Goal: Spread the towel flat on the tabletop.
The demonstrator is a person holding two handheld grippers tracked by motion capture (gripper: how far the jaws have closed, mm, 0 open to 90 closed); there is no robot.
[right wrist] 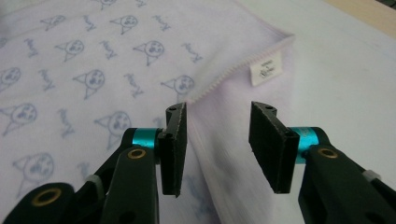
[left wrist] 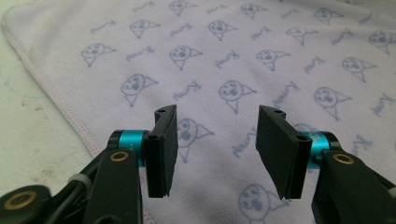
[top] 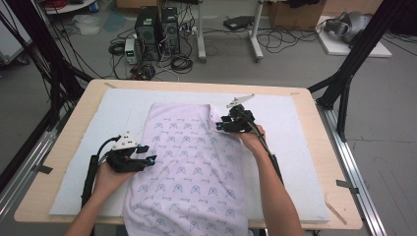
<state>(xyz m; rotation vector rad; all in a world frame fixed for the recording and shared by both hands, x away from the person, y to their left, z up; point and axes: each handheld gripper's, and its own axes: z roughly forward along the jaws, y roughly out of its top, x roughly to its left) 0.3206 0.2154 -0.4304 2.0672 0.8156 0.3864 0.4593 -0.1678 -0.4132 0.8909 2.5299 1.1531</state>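
Right hand-held gripper (right wrist: pixel 217 144) half open over towel (right wrist: pixel 93 84) fold.

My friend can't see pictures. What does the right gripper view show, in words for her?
The right gripper has its two black jaws open over a pale lilac towel printed with little blue cartoon faces. Ahead of the jaws, a corner of the towel is folded back, showing a small white label, and past that edge is the white table cover.
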